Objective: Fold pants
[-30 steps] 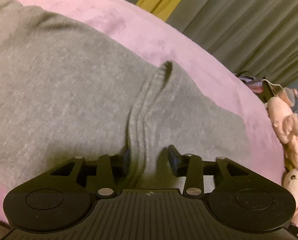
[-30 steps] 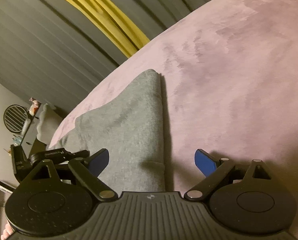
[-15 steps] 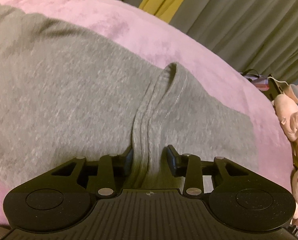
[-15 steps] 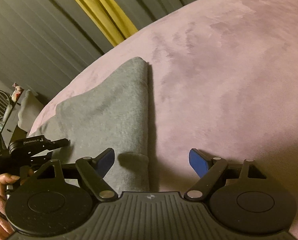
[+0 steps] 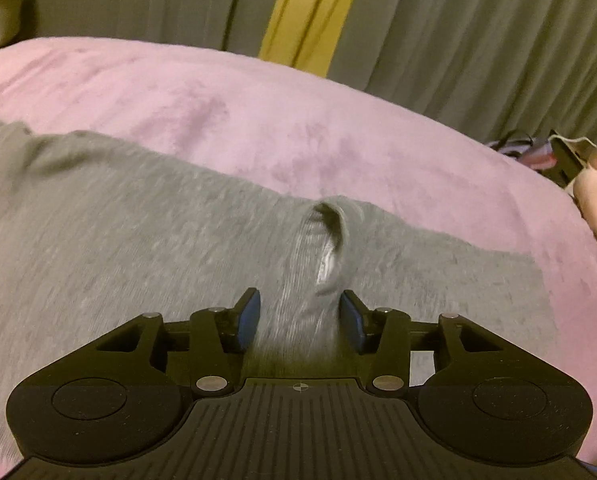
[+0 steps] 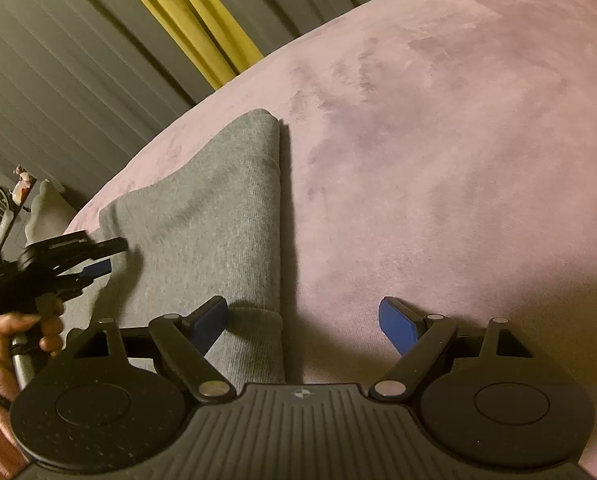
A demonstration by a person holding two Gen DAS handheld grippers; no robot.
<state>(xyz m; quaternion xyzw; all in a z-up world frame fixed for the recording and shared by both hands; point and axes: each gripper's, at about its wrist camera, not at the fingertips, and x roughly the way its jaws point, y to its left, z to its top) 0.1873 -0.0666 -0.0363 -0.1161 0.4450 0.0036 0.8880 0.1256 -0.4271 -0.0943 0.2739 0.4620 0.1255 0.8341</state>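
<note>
Grey pants (image 5: pixel 118 232) lie folded flat on a pink bed (image 5: pixel 226 88). In the left wrist view a raised ribbed pleat of the fabric (image 5: pixel 322 248) stands up between the fingers of my left gripper (image 5: pixel 298 316), whose jaws are parted with gaps on both sides of the pleat. In the right wrist view the pants (image 6: pixel 202 216) lie at the left with a straight folded edge. My right gripper (image 6: pixel 302 316) is wide open over that edge, its left fingertip (image 6: pixel 210 316) over the cloth. The left gripper (image 6: pixel 62 260) shows there, held in a hand.
Grey curtains with a yellow stripe (image 5: pixel 310 12) hang behind the bed. Pink plush toys (image 5: pixel 594 200) and dark clutter lie at the bed's right edge. The bed surface (image 6: pixel 458 140) stretches to the right of the pants.
My left gripper's jaws have parted from the ribbed pleat and it has lifted and drawn back. My right gripper stays open and has shifted little.
</note>
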